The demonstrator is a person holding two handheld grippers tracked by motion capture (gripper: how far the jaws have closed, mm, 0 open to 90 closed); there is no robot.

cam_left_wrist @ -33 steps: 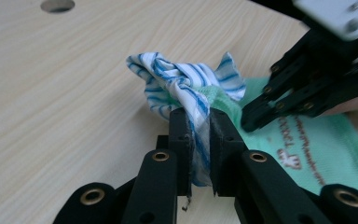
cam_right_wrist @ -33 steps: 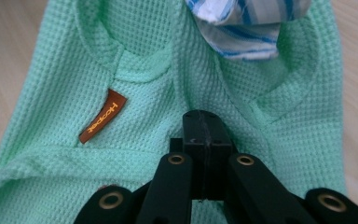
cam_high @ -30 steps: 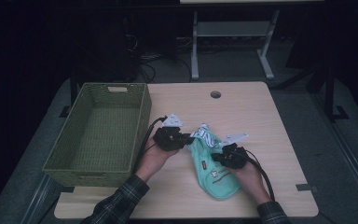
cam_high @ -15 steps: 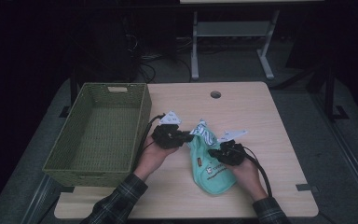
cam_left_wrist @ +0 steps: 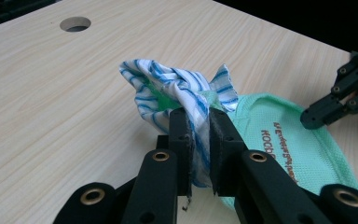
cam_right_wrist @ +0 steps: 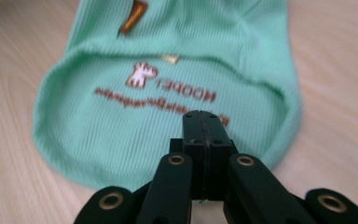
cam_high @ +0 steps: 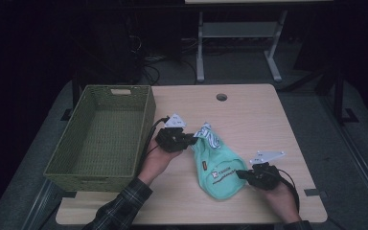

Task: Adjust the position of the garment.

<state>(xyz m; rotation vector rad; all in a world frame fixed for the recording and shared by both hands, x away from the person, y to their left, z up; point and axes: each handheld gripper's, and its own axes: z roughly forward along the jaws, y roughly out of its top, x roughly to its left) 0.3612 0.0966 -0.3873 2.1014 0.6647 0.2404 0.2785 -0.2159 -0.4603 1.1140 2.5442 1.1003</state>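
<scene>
- The person's left hand (cam_high: 159,158) lies on the wooden table (cam_high: 249,110) just beside the green basket (cam_high: 100,136), with the forearm in a plaid sleeve (cam_high: 124,206) coming in from the bottom edge
- The left gripper (cam_high: 188,140) points to the right, almost level with the table top, with its grey plate on top
- Its jaws are clenched on the blue striped fabric (cam_left_wrist: 179,91), which is bunched at the narrow end of the mint green garment (cam_high: 218,167); in the left gripper view the cloth is pinched tight between the two black pads (cam_left_wrist: 182,135)
- The garment lies flat on the table between the two hands, with the printed text side up and the wide hem toward the person
- The right hand (cam_high: 280,196) rests near the front right of the table, wrist low
- The right gripper (cam_high: 242,174) points left toward the hem; its jaws are pressed together with nothing between them, the tips over the hem in the right gripper view (cam_right_wrist: 207,122)
</scene>
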